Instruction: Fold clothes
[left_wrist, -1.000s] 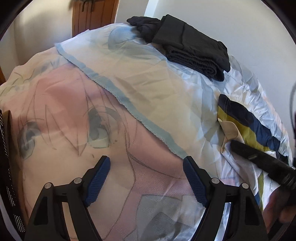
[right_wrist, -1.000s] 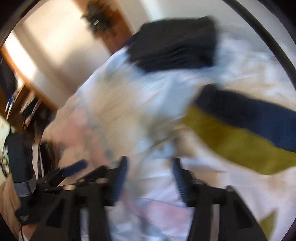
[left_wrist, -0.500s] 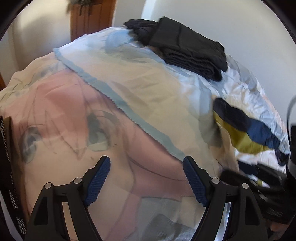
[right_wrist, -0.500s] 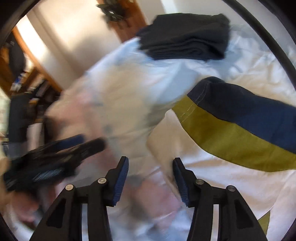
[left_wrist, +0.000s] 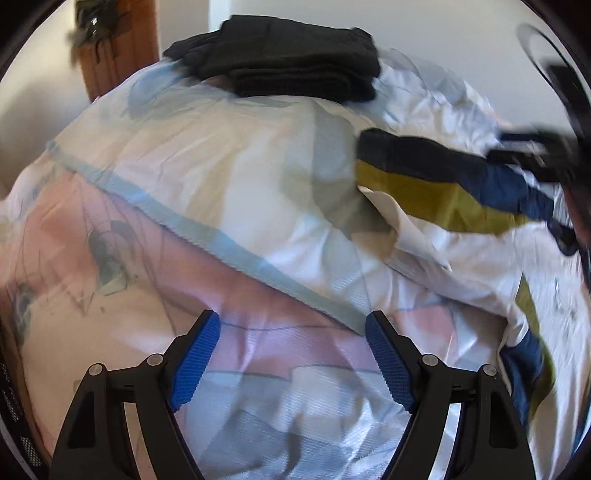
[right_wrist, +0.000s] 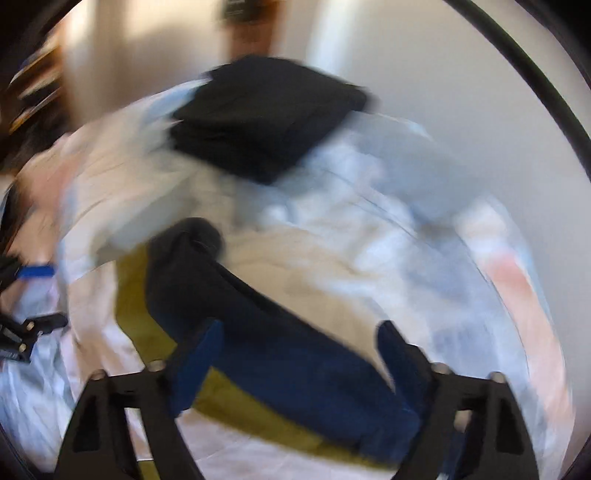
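Both claws were spread: the left gripper (left_wrist: 291, 354) over the bedsheet (left_wrist: 258, 192), the right gripper (right_wrist: 295, 365), just opened, above the striped garment (right_wrist: 280, 354). Sheet could be snagged with it.

On the bed (left_wrist: 229, 192) before you, the folded stack (left_wrist: 291, 62) lies at the far end; the shirt (left_wrist: 443, 199) lies to your right, nearer than the stack.
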